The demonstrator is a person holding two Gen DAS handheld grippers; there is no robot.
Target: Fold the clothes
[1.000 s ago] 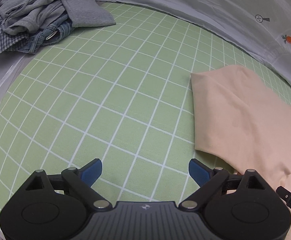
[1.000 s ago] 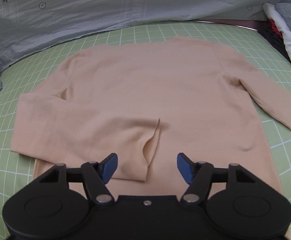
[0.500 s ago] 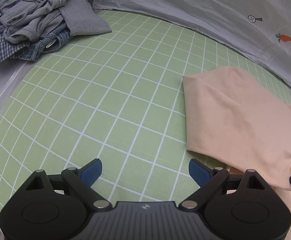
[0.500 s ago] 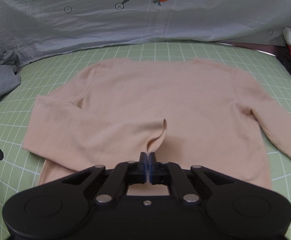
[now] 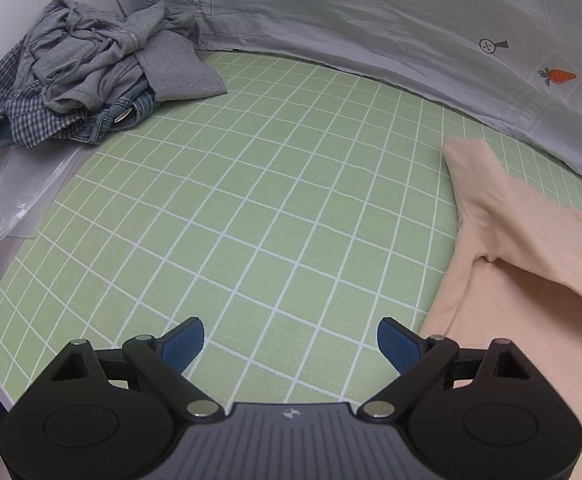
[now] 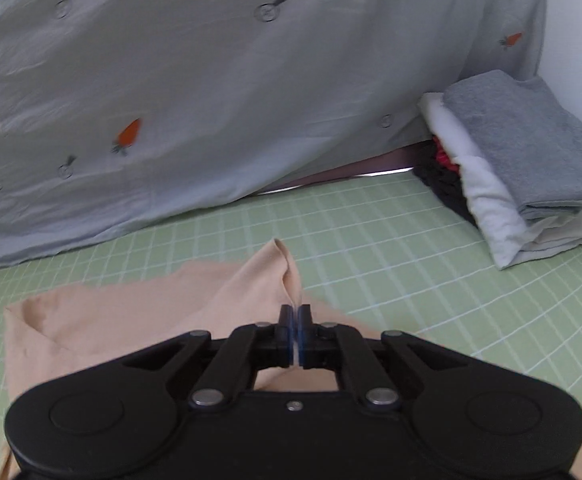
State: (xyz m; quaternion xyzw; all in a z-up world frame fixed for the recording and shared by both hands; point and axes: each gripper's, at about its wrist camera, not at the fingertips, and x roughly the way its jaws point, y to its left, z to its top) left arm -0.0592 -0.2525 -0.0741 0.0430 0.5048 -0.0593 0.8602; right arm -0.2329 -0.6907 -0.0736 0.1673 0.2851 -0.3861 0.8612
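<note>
A peach long-sleeved top (image 5: 531, 264) lies on the green grid mat (image 5: 251, 220), at the right of the left wrist view. My left gripper (image 5: 291, 344) is open and empty over bare mat, just left of the top's edge. In the right wrist view my right gripper (image 6: 294, 328) is shut on a fold of the peach top (image 6: 131, 320) and holds it lifted, so the cloth rises in a ridge in front of the jaws. The rest of the top lies below and to the left, partly hidden by the gripper body.
A heap of unfolded grey, checked and denim clothes (image 5: 91, 76) lies at the mat's far left corner. A stack of folded grey and white clothes (image 6: 523, 176) sits at the far right. A grey carrot-print sheet (image 6: 211, 100) hangs along the back edge. Clear plastic (image 5: 7, 200) lies at the left.
My right gripper has shut on the top's sleeve cuff, then lifted and carried it toward the right. The left gripper has stayed open and drifted slightly left and back.
</note>
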